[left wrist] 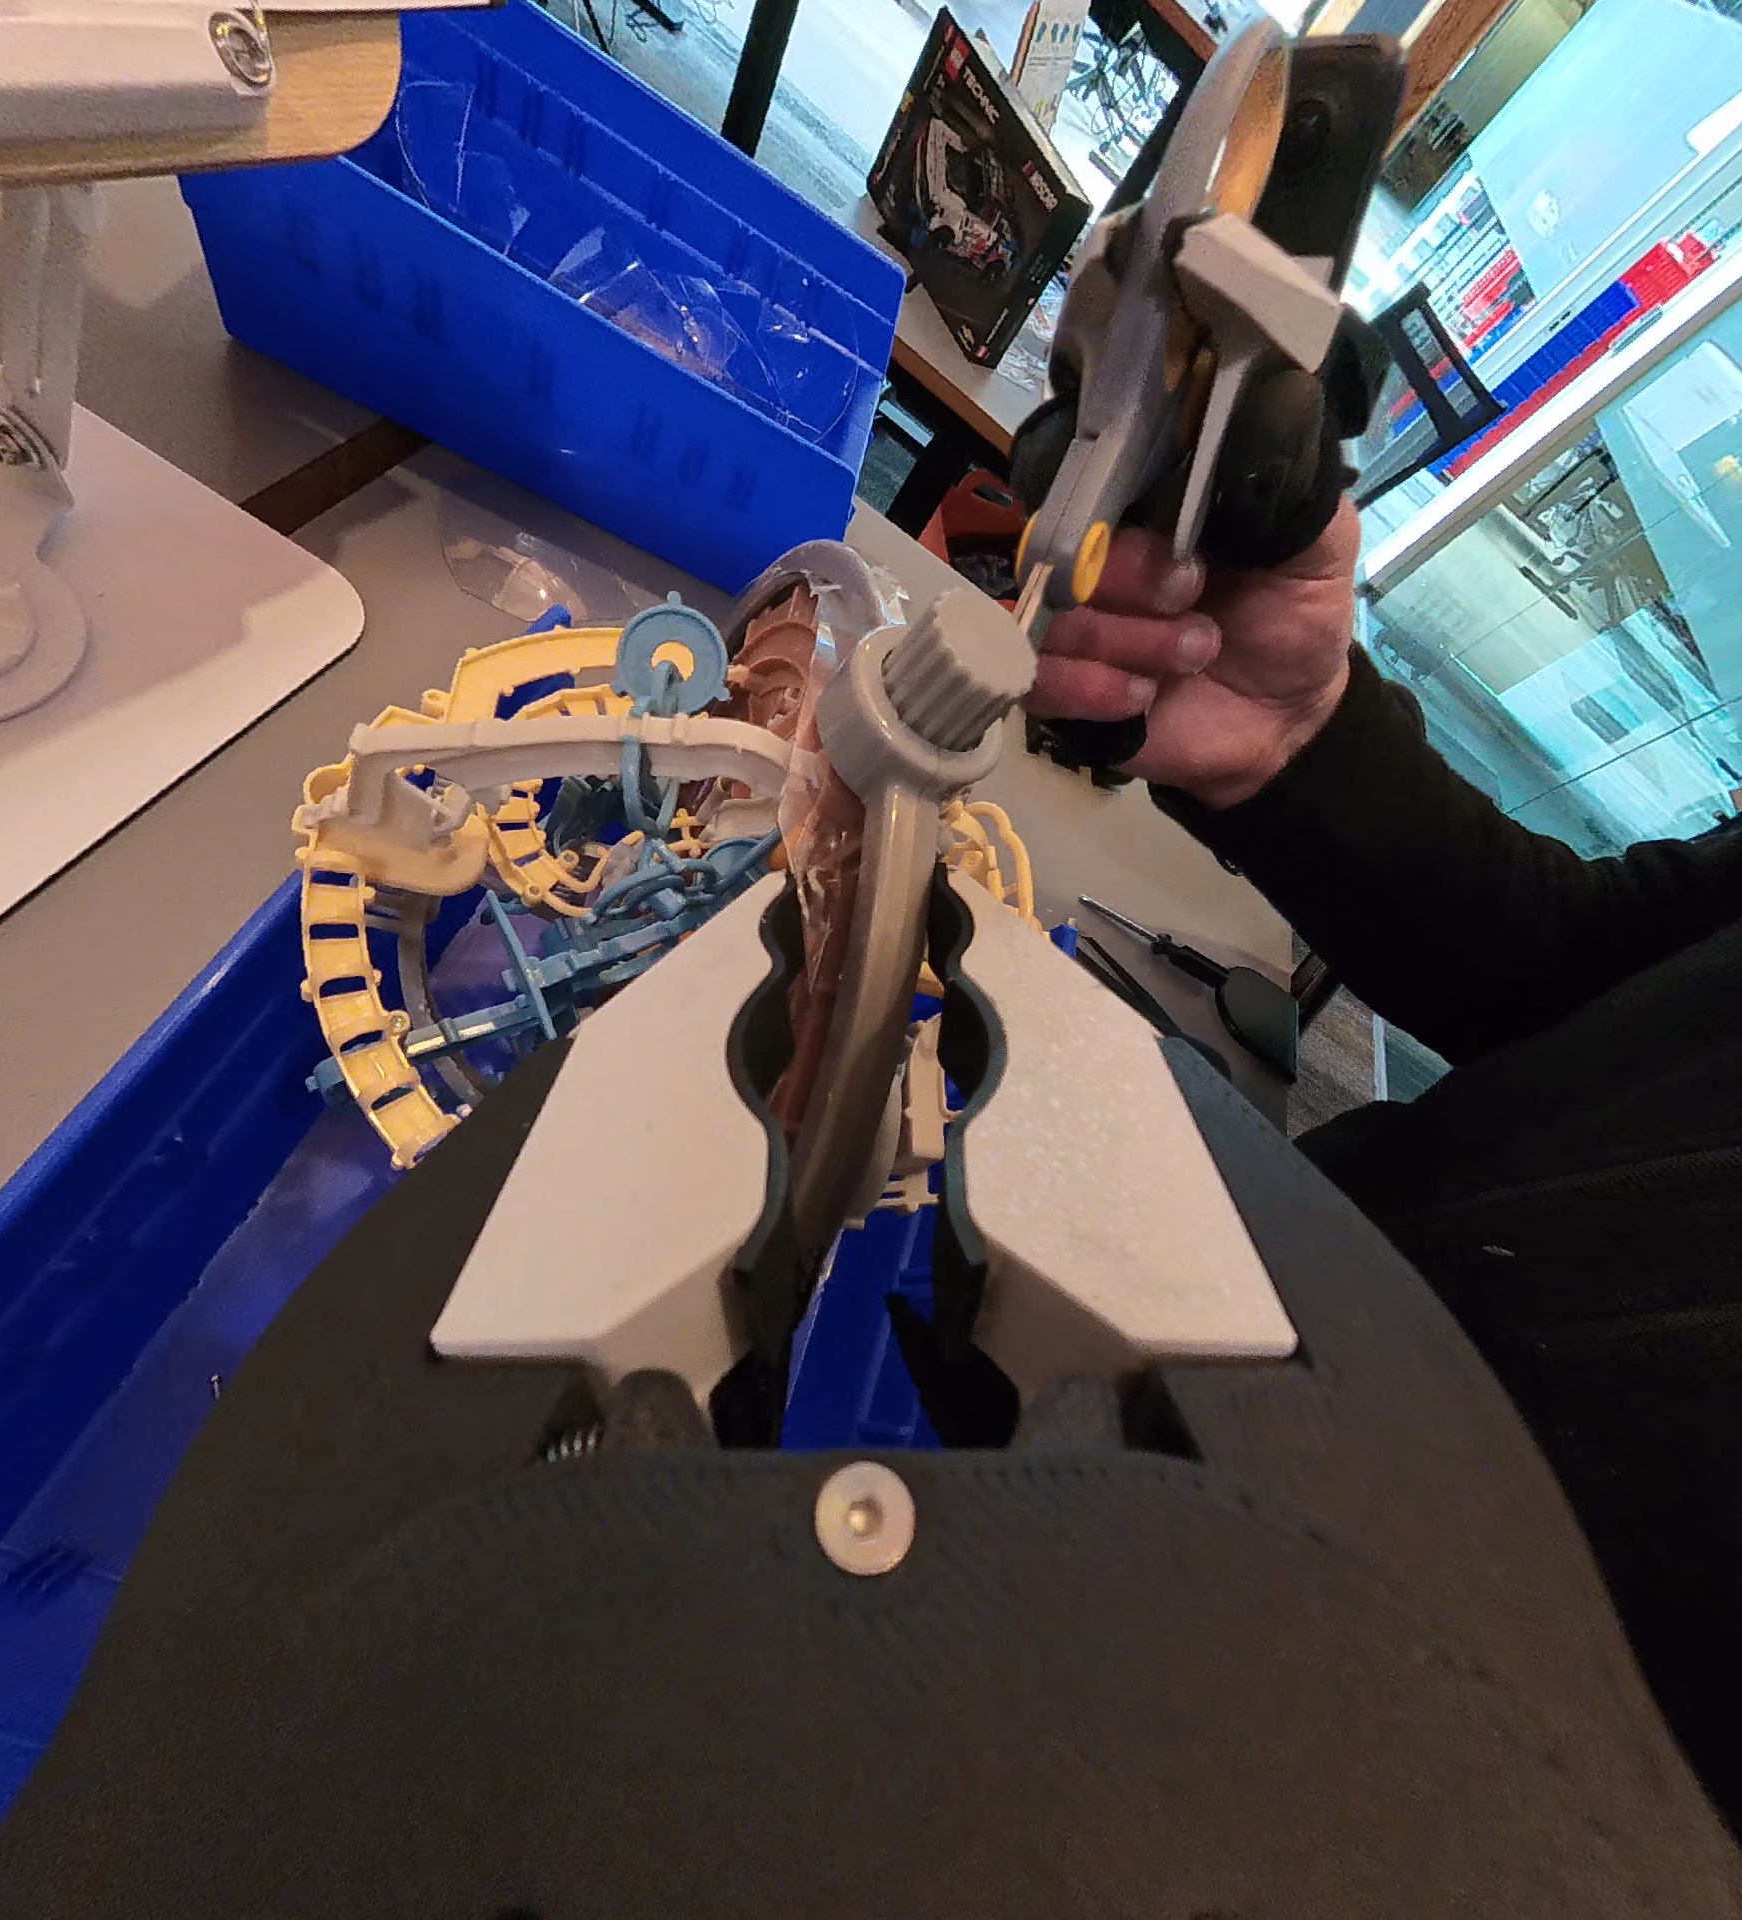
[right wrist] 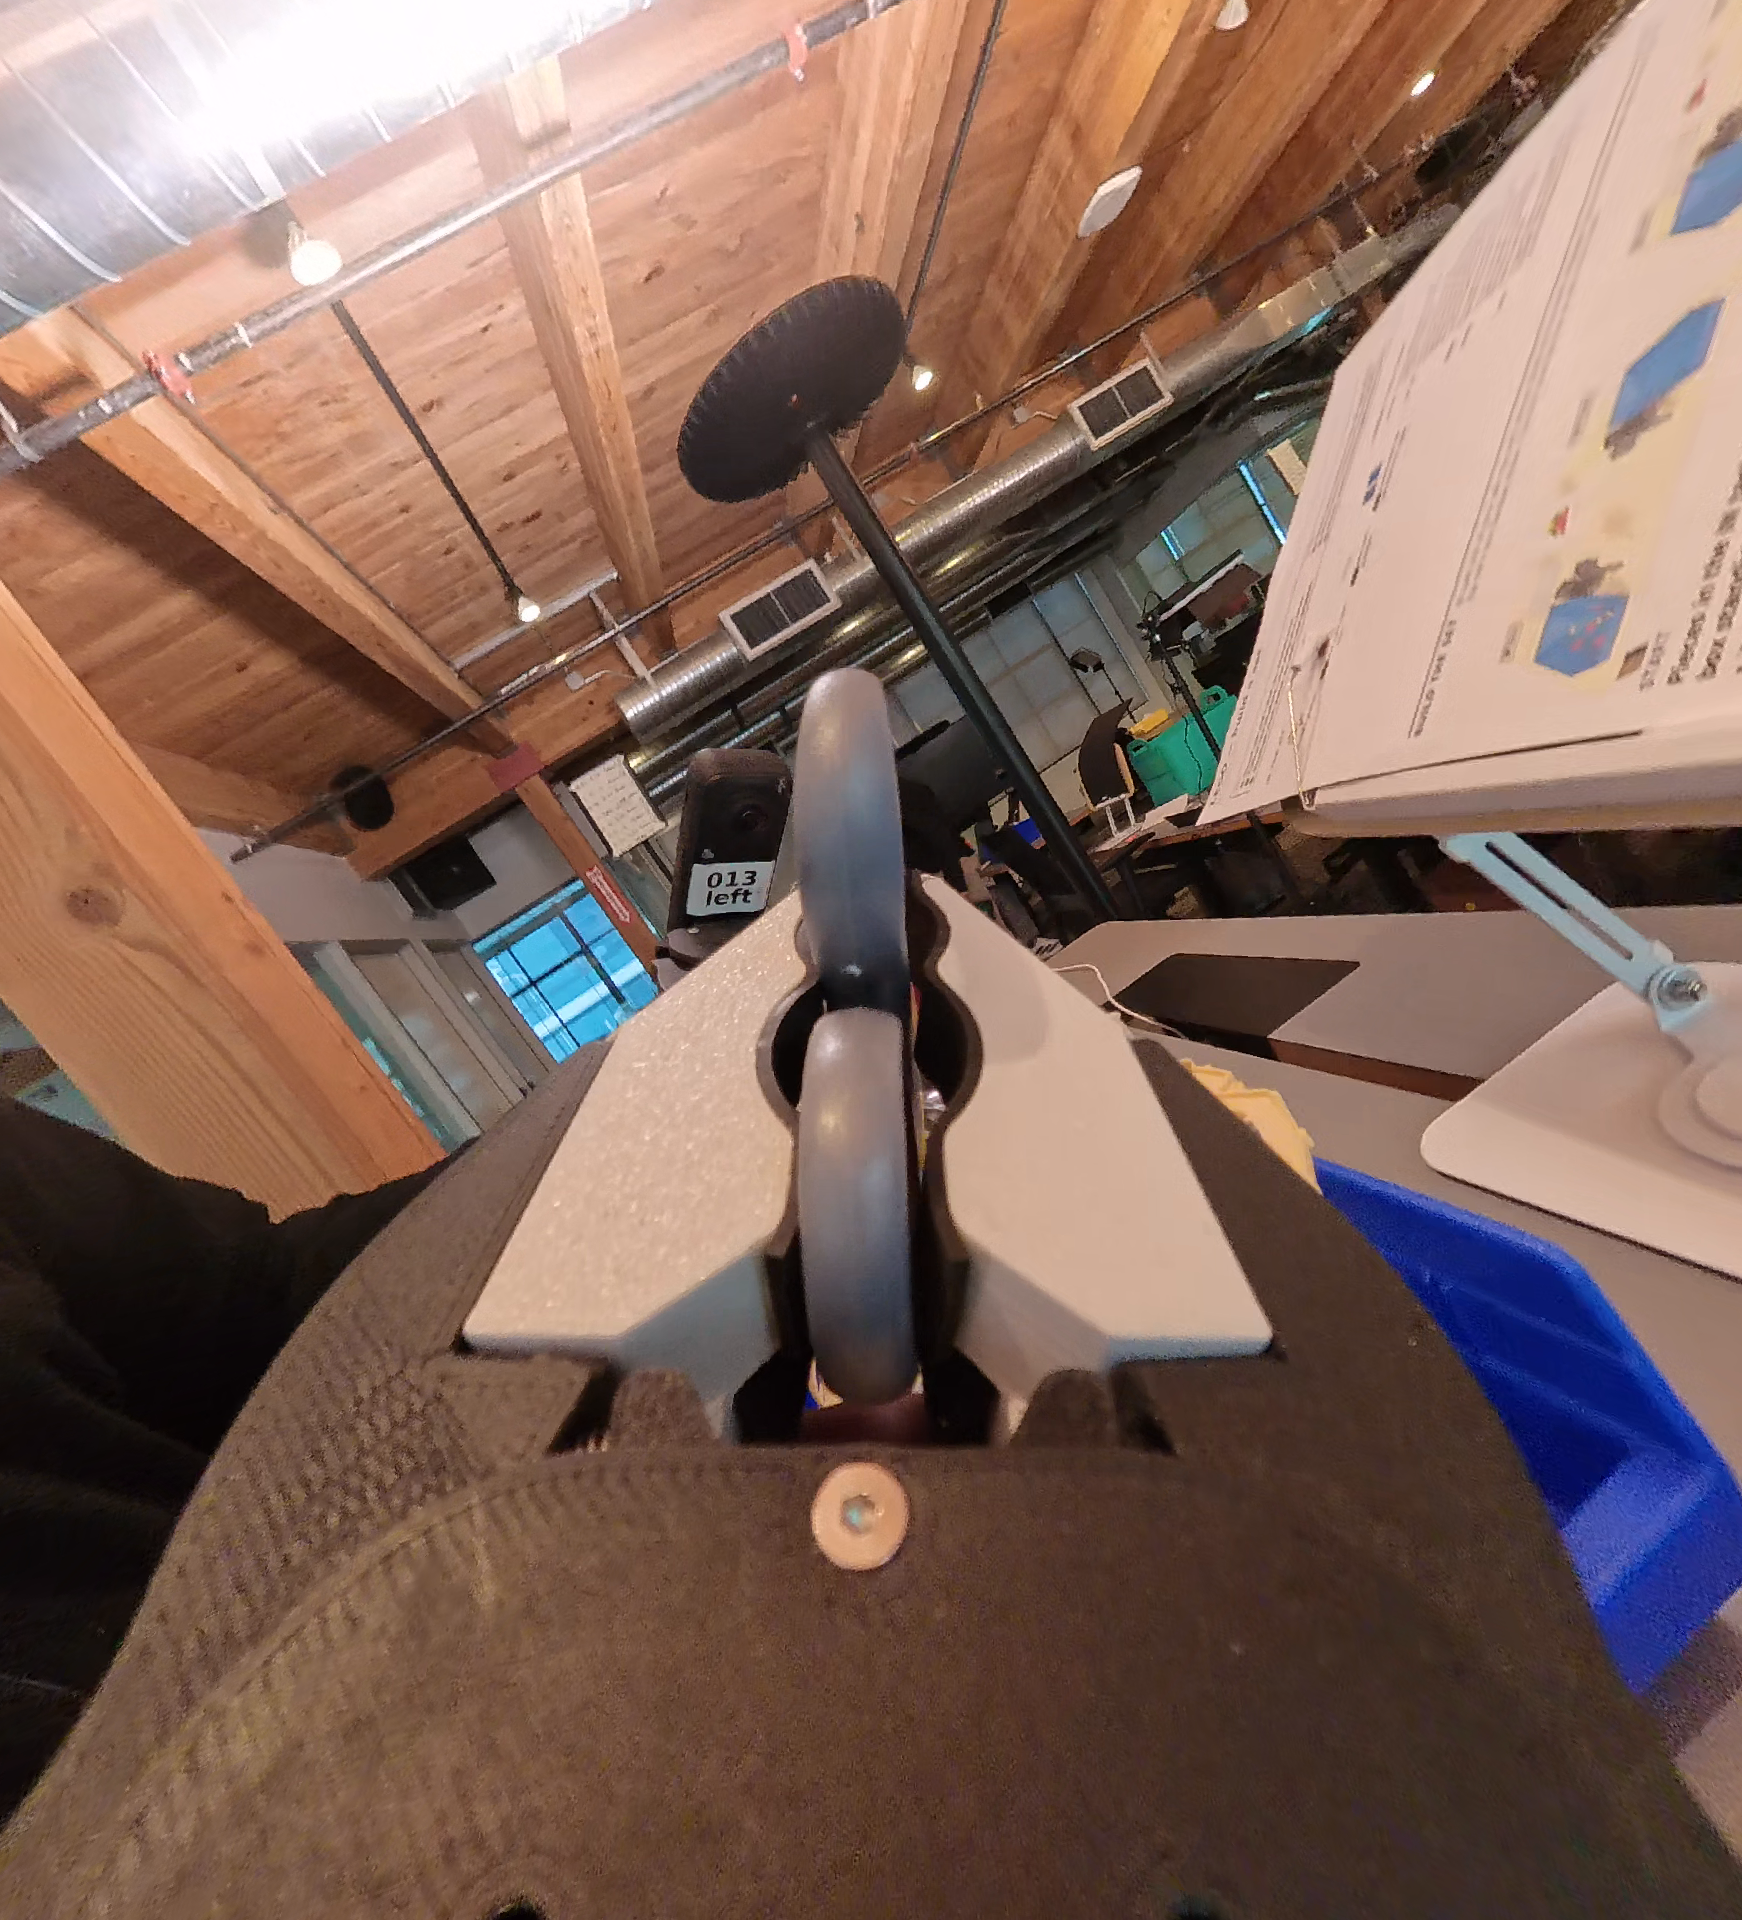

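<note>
Left gripper (left wrist: pixel 862 935): fingers (left wrist: pixel 659 1122) pressed in on a grey arc (left wrist: pixel 872 997) that runs up between them toward 12 o'clock. The arc ends in a collar bearing a ribbed knob (left wrist: pixel 960 660).

Wrapped part (left wrist: pixel 805 831): brown, in clear film, touching the arc at its 9 o'clock side.

Toy tangle (left wrist: pixel 451 831): cream track pieces and light-blue struts, heaped behind the fingers from 9 to 12 o'clock and lying in the near bin (left wrist: pixel 119 1247), blue.

Stand base (left wrist: pixel 67 644): white plate on the grey table (left wrist: pixel 98 997), at 10 o'clock.

Far bin (left wrist: pixel 555 343): blue, at 11 o'clock, holding clear plastic shells (left wrist: pixel 680 312).

Right gripper (left wrist: pixel 1043 613): at 1 o'clock in the left wrist view, held in a hand (left wrist: pixel 1231 665) with a black sleeve, its tips just beside the knob.

Box (left wrist: pixel 971 197): black, printed, leaning at 12 o'clock, well beyond the bins.

Right gripper (right wrist: pixel 862 935), own view: fingers (right wrist: pixel 649 1153) closed on a grey ring (right wrist: pixel 851 1143) standing on edge between them and reaching past the tips.

Bin (right wrist: pixel 1532 1382): blue, at 3 o'clock.

Sheet (right wrist: pixel 1532 436): printed page on a tilted white stand (right wrist: pixel 1615 1091), at 2 o'clock.

Camera (right wrist: pixel 732 842): black, labelled, just behind the left finger at 11 o'clock.

Disc (right wrist: pixel 789 390): black, toothed, on a dark rod, at 12 o'clock against the wooden ceiling.
</note>
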A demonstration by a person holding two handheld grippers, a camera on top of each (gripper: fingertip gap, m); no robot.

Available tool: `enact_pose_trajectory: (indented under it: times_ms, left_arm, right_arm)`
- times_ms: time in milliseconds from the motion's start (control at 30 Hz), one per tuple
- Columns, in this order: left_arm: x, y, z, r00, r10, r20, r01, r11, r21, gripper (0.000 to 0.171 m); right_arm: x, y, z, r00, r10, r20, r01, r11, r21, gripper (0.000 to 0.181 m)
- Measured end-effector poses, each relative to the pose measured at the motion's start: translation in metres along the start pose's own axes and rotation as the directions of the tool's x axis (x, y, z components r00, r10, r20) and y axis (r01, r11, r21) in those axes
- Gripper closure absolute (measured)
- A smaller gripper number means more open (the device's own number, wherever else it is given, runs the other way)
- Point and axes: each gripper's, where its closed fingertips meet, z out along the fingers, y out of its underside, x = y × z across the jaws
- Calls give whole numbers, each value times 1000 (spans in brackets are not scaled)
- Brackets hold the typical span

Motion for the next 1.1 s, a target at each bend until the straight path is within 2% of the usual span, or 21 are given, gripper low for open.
enact_pose_trajectory:
  times_ms: [133, 367, 533, 700, 800, 833, 867, 933, 1000, 1067, 1100]
  left_arm:
    - [9, 6, 2, 997, 69, -24, -69, 997, -26, 150]
    - [9, 6, 2, 995, 95, -22, -95, 995, -23, 150]
    - [15, 10, 5, 985, 173, 3, -173, 984, -45, 149]
    - [19, 11, 10, 965, 258, 44, -255, 964, -70, 142]
    - [19, 8, 12, 934, 337, 114, -326, 939, -108, 135]
    - [18, 7, 12, 916, 372, 150, -355, 926, -125, 121]
    - [19, 5, 12, 889, 419, 184, -396, 906, -150, 123]
    - [18, 12, 15, 821, 534, 202, -481, 838, -259, 112]
    - [17, 14, 17, 765, 612, 201, -534, 777, -335, 109]
    - [17, 11, 15, 715, 664, 220, -577, 738, -350, 104]
    - [17, 4, 12, 688, 678, 260, -588, 730, -347, 81]
  right_arm:
    - [4, 15, -3, 994, 110, -4, -110, 994, 7, 172]
    - [8, 14, -9, 986, 166, 6, -166, 986, 33, 172]
    - [11, 29, -3, 974, 224, 15, -224, 975, -5, 172]
    - [5, 39, 1, 979, 202, -2, -201, 977, -64, 172]
    - [5, 42, 3, 982, 185, -29, -187, 978, -92, 172]
    - [5, 43, 4, 982, 189, -28, -191, 976, -102, 172]
    - [4, 45, 4, 980, 196, -24, -197, 974, -110, 171]
    - [3, 45, 3, 981, 194, -28, -196, 974, -111, 172]
    - [4, 44, 2, 980, 197, -35, -200, 973, -116, 172]
    - [5, 42, 1, 980, 194, -37, -197, 972, -125, 172]
    - [5, 43, 0, 980, 194, -39, -198, 970, -141, 172]
